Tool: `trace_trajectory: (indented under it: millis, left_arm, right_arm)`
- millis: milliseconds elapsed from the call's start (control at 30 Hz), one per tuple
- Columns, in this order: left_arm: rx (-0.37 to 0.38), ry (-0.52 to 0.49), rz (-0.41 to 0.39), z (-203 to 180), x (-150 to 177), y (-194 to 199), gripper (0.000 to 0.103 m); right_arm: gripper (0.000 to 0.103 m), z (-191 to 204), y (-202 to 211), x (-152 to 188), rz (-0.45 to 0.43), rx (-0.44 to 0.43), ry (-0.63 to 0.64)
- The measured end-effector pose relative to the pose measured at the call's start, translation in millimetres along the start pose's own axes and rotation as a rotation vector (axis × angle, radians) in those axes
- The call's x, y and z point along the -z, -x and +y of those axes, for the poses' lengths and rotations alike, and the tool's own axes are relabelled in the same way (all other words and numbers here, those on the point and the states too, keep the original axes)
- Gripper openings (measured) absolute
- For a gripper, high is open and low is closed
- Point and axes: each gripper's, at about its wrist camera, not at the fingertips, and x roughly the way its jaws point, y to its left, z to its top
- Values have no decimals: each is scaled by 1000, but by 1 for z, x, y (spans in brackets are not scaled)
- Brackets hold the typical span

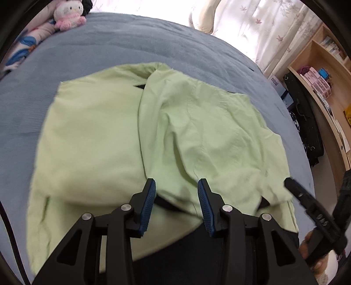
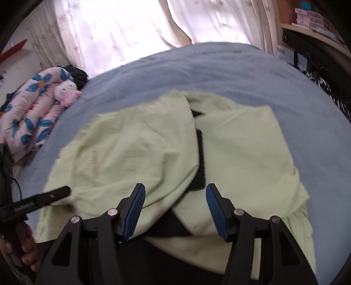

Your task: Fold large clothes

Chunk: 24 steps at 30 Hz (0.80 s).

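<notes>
Both claws, left (image 1: 176, 183) and right (image 2: 175, 188), gape empty over green garment (image 1: 131, 136) (blue bedspread (image 1: 109, 43), curtained window (image 2: 122, 28)).

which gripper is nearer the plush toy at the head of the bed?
Left. The plush toy lies far up-left of the garment; the left gripper hangs over the garment's toy side, the right gripper over the opposite side.

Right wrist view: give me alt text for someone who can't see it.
A light green garment with black trim lies partly folded on a blue bedspread, both sides flapped inward. The right gripper hovers open above its near edge, holding nothing; the left gripper shows at left.
</notes>
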Motion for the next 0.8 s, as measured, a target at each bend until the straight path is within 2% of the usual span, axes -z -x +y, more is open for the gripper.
trace_trajectory:
  millis: [167,267,433,567,700,800]
  left_arm:
    - [-17,-38,-52,-16,18,65,40]
    - [-29,-56,-93,-25,29,107,44]
    - [-12,-76,-163,-37,47,176,49]
    - [-15,-112,-207,-46,70,223,53]
    - [-35,-143,-228,-49,98,261,55]
    - [-43,-152,-240,-46,121,282,60]
  right_arm:
    - [58,25,81,-6,-101,-14,49]
    - [59,37,123,-7,-143,-2,58]
    - [59,51,195,1,-213,-34,70]
    - [59,59,245,20,-269,-28,110]
    - [59,60,277,40,-284,-36,121]
    - [59,59,296,58,-304,-37,135]
